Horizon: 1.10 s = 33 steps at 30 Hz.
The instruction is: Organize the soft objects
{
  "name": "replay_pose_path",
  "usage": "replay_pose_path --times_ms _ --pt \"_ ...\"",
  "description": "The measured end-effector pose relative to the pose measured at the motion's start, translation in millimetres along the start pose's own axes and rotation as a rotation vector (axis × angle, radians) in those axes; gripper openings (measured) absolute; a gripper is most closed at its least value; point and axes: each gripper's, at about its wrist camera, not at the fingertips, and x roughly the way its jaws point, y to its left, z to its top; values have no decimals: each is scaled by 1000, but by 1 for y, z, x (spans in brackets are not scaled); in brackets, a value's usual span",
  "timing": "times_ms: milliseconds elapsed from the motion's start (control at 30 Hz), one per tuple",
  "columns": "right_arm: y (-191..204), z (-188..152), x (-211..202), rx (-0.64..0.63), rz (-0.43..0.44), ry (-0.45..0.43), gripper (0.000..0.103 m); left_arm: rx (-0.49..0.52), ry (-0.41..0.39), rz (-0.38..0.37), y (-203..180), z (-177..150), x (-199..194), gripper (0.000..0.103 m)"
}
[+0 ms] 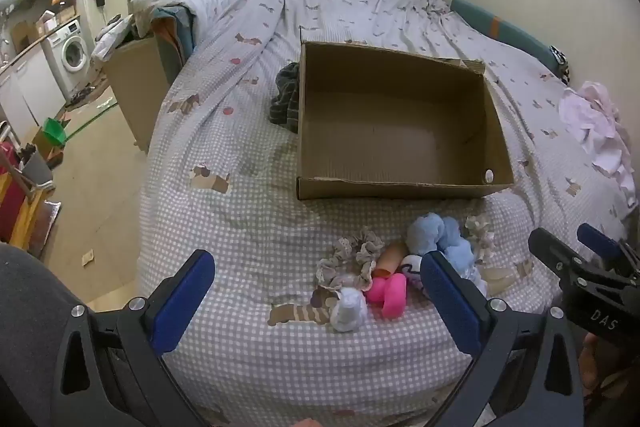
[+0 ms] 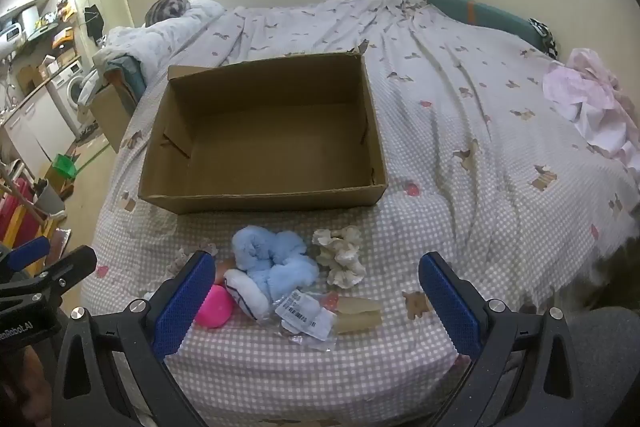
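An open, empty cardboard box [image 1: 400,183] [image 2: 256,197] sits on the bed. In front of it lies a pile of soft things: a fluffy blue scrunchie [image 1: 438,233] [image 2: 272,259], a lacy scrunchie [image 1: 352,255], a cream scrunchie [image 2: 342,255], a pink soft piece [image 1: 390,293] [image 2: 216,305], a small white sock [image 1: 350,309], and a clear labelled packet [image 2: 306,315]. My left gripper [image 1: 316,299] is open and empty, just before the pile. My right gripper [image 2: 318,301] is open and empty over the pile; it also shows at the right in the left wrist view [image 1: 568,247].
The bed carries a grey checked sheet [image 1: 240,227] [image 2: 460,227]. A dark striped cloth [image 1: 286,99] lies left of the box. Pink clothes [image 1: 596,131] [image 2: 592,103] lie at the right edge. Pillows are at the head, floor and a washing machine [image 1: 70,49] to the left.
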Motion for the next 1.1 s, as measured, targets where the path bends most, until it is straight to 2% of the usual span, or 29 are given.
replay_pose_path --times_ms 33,67,1100 --pt "0 0 0 -2 -3 -4 103 3 6 4 1 0 1 103" --pt "0 0 0 -3 -5 -1 103 7 -34 6 0 -2 -1 103" --pt "-2 0 0 2 0 5 103 5 -18 20 -1 0 -1 103"
